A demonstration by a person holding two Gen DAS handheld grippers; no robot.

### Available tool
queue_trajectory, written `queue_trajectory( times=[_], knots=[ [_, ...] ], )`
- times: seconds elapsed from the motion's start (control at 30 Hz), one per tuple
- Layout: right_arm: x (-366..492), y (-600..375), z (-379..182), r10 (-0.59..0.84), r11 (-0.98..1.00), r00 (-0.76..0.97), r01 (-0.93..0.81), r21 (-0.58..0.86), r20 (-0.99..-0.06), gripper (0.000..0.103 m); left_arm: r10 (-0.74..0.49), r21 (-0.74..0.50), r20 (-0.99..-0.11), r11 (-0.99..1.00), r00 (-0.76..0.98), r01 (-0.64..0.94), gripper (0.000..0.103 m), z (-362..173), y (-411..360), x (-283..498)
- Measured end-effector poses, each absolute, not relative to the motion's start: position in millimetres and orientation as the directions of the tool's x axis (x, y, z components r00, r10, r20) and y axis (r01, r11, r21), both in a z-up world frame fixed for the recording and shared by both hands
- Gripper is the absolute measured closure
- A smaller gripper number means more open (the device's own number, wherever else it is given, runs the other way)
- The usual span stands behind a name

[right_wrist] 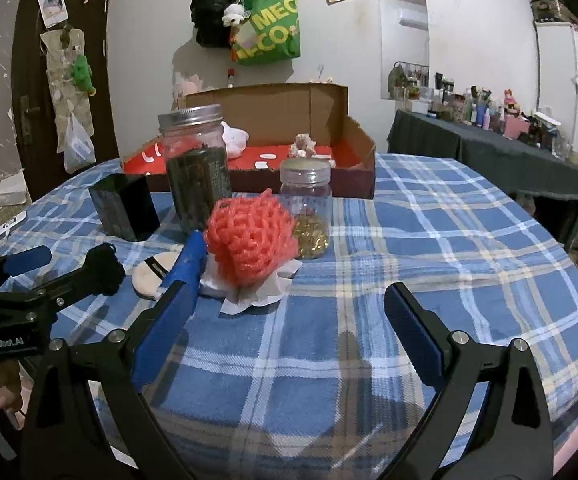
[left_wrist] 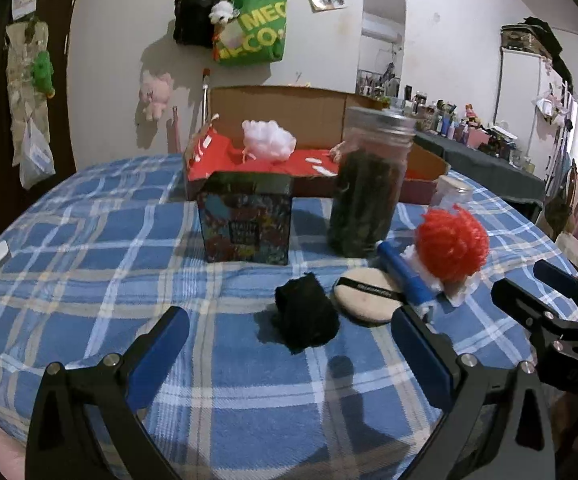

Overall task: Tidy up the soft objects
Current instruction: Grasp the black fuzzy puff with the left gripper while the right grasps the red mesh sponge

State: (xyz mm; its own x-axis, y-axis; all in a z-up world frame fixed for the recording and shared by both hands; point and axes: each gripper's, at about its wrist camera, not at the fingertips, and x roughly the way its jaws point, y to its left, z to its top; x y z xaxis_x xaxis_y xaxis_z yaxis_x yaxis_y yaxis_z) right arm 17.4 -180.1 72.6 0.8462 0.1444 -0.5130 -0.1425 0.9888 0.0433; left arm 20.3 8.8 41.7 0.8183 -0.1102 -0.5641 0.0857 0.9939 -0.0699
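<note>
Left wrist view: your left tool [left_wrist: 289,344] hangs low over the plaid blanket [left_wrist: 89,248], fingers spread wide and empty, with the black soft ball [left_wrist: 307,314] lying between and just ahead of them, likely your nearest pick. Just beside it lies the round powder puff [left_wrist: 367,296], touching the blue finger of the right tool [left_wrist: 473,284], which reaches in from the right around the orange mesh ball [left_wrist: 451,244]. Behind stand a printed box [left_wrist: 247,222] and a tall jar [left_wrist: 369,184] with dark contents. Farther back, the cardboard tray [left_wrist: 289,112] already holds a white fluffy ball [left_wrist: 269,140], so it is probably the collection place. Right wrist view: your right tool [right_wrist: 289,320] is also spread wide, nothing clamped; its left finger lies against the orange mesh ball, which sits on white paper [right_wrist: 249,292] beside a small jar [right_wrist: 307,208]. The left tool enters from the left, level with the blanket. Both tools are held low and pointed forward, a ready pose for a grasp.
</note>
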Motion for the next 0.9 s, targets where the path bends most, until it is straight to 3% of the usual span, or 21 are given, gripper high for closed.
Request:
queue_trajectory(
  times=[0.3, 0.4, 0.47, 0.5, 0.53, 0.57, 0.6, 0.67, 0.9],
  knots=[
    [42.0, -176.7, 75.2, 0.206, 0.978, 0.823, -0.183, 0.097, -0.529, 0.005, -0.106, -0.074, -0.596, 0.994, 0.796, 0.078, 0.002, 35.3, 13.7, 37.2],
    [54.7, -173.8, 76.8, 0.235, 0.972, 0.815, -0.203, 0.119, -0.53, 0.005, -0.126, -0.076, -0.622, 0.992, 0.773, 0.101, 0.018, 30.5, 11.7, 44.6],
    [62.2, -170.9, 76.4, 0.249, 0.968, 0.807, -0.215, 0.126, -0.535, 0.006, -0.147, -0.088, -0.643, 0.989, 0.751, 0.119, 0.038, 25.9, 10.8, 49.8],
    [64.5, -170.0, 76.1, 0.252, 0.968, 0.805, -0.217, 0.128, -0.537, 0.007, -0.159, -0.097, -0.653, 0.987, 0.74, 0.126, 0.042, 23.5, 10.4, 51.9],
    [66.5, -169.3, 75.8, 0.256, 0.967, 0.804, -0.22, 0.131, -0.537, 0.019, -0.152, -0.09, -0.648, 0.988, 0.746, 0.123, 0.048, 23.3, 10.0, 51.7],
    [68.3, -168.6, 75.2, 0.266, 0.964, 0.799, -0.227, 0.138, -0.54, 0.029, -0.152, -0.083, -0.641, 0.988, 0.753, 0.129, 0.067, 24.4, 9.1, 50.8],
    [69.9, -168.2, 74.1, 0.277, 0.961, 0.791, -0.234, 0.149, -0.545, 0.053, -0.165, -0.085, -0.638, 0.986, 0.752, 0.145, 0.071, 25.4, 8.2, 50.8],
    [70.3, -166.8, 71.8, 0.305, 0.952, 0.779, -0.254, 0.169, -0.548, 0.061, -0.177, -0.087, -0.637, 0.984, 0.751, 0.157, 0.072, 27.0, 7.2, 50.3],
    [57.4, -164.2, 76.5, 0.308, 0.951, 0.801, -0.273, 0.145, -0.514, 0.064, -0.202, -0.092, -0.616, 0.978, 0.762, 0.185, 0.074, 35.5, 4.1, 50.3]
  ],
)
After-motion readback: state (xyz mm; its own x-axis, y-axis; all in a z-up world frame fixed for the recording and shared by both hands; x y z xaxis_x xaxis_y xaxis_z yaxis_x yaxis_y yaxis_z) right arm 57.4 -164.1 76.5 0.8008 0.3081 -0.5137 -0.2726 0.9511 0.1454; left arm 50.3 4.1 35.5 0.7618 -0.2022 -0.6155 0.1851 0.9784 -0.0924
